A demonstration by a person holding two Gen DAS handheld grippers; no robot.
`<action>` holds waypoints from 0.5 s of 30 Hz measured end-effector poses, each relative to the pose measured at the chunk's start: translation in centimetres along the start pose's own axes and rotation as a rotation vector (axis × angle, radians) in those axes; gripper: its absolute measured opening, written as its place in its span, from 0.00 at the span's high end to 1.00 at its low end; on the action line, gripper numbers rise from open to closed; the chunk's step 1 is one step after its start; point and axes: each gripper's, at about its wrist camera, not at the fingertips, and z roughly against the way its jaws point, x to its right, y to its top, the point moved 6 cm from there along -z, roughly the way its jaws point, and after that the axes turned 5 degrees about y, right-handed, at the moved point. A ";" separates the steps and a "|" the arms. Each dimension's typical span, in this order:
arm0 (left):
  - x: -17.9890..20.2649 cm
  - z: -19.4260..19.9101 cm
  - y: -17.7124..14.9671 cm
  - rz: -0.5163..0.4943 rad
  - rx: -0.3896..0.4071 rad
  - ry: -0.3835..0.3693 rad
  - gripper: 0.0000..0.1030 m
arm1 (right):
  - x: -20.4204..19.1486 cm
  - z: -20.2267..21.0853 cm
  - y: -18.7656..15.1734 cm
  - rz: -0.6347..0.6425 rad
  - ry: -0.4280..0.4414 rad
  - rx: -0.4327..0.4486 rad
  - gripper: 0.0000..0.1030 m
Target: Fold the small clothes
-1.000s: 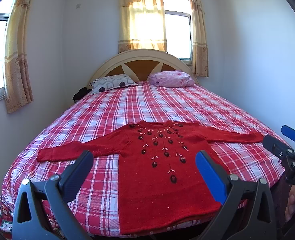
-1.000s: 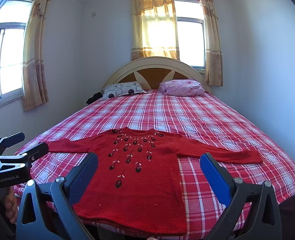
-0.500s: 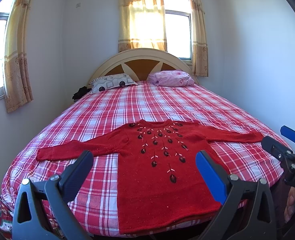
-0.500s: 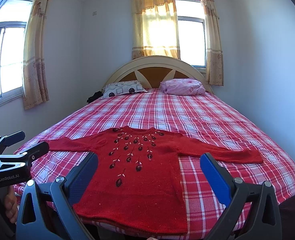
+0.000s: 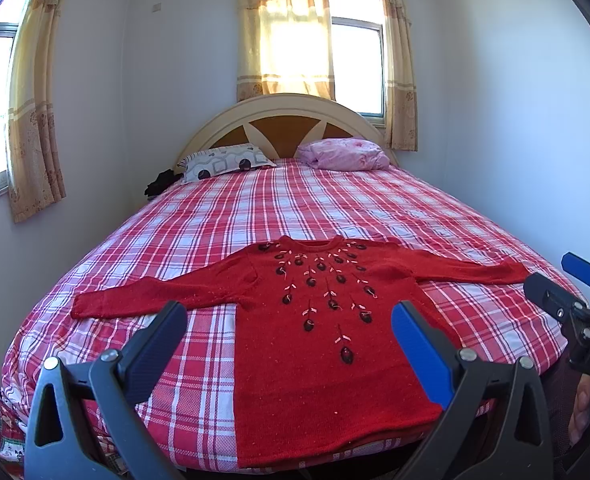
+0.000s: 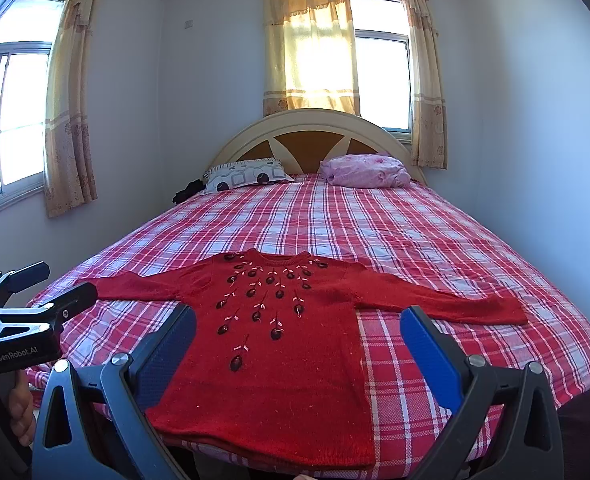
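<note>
Nothing has really moved since a second ago, both tools just hang at the foot of the bed like before. Left tool and right tool both have jaws spread wide, holding nothing. Past them, by the headboard, sit a patterned pillow and a pink bundle. Nothing blocks the red knit sweater, flat on the plaid sheet right ahead of both, sleeves out sideways.

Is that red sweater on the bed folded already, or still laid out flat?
Spread flat, unfolded. The red sweater lies face up on the checked bedspread, both sleeves stretched straight out sideways, hem at the bed's near edge.
</note>
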 end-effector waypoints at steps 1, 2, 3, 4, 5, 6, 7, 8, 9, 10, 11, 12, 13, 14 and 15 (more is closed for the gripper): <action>0.0 -0.1 0.0 0.000 -0.002 0.000 0.00 | 0.0 0.0 0.0 0.000 -0.001 -0.001 0.01; 0.0 -0.1 -0.1 0.000 -0.003 0.000 0.00 | 0.1 -0.1 -0.1 0.000 -0.001 -0.002 0.01; 0.0 -0.3 -0.1 0.000 -0.006 0.001 0.00 | 0.1 -0.2 -0.2 -0.001 0.000 -0.005 0.01; 0.0 -0.4 -0.2 -0.001 -0.009 0.001 0.00 | 0.1 -0.3 -0.2 -0.001 0.001 -0.008 0.01; 0.0 -0.5 -0.3 -0.001 -0.012 0.001 0.00 | 0.2 -0.5 -0.4 -0.003 0.002 -0.014 0.01; 0.0 -0.8 -0.4 -0.001 -0.018 0.000 0.00 | 0.2 -0.8 -0.6 -0.005 0.002 -0.019 0.01; 0.0 -1.0 -0.5 -0.001 -0.023 0.000 0.00 | 0.2 -1.0 -0.6 -0.005 0.002 -0.026 0.01; 0.1 -1.2 -0.7 0.000 -0.029 0.001 0.00 | 0.2 -1.2 -0.8 -0.006 0.003 -0.031 0.01; 0.1 -1.6 -0.9 0.000 -0.037 0.001 0.00 | 0.3 -1.5 -1.0 -0.007 0.004 -0.038 0.01; 0.1 -1.9 -1.1 -0.001 -0.045 0.001 0.00 | 0.4 -1.9 -1.2 -0.007 0.004 -0.046 0.01; 0.2 -2.2 -1.1 0.000 -0.051 0.001 0.00 | 0.6 -2.5 -1.6 -0.006 0.003 -0.058 0.01; 0.2 -2.7 -1.4 0.001 -0.059 0.003 0.00 | 0.8 -2.9 -1.9 -0.006 0.003 -0.067 0.01; 0.2 -3.1 -1.6 0.001 -0.065 0.005 0.00 | 1.1 -3.4 -2.1 -0.006 0.006 -0.076 0.01; 0.2 -3.5 -1.9 0.000 -0.074 0.007 0.00 | 1.5 -3.9 -2.4 -0.008 0.007 -0.083 0.01; 0.3 -4.1 -2.2 -0.003 -0.084 0.006 0.00 | 1.8 -4.3 -2.6 -0.011 0.005 -0.089 0.01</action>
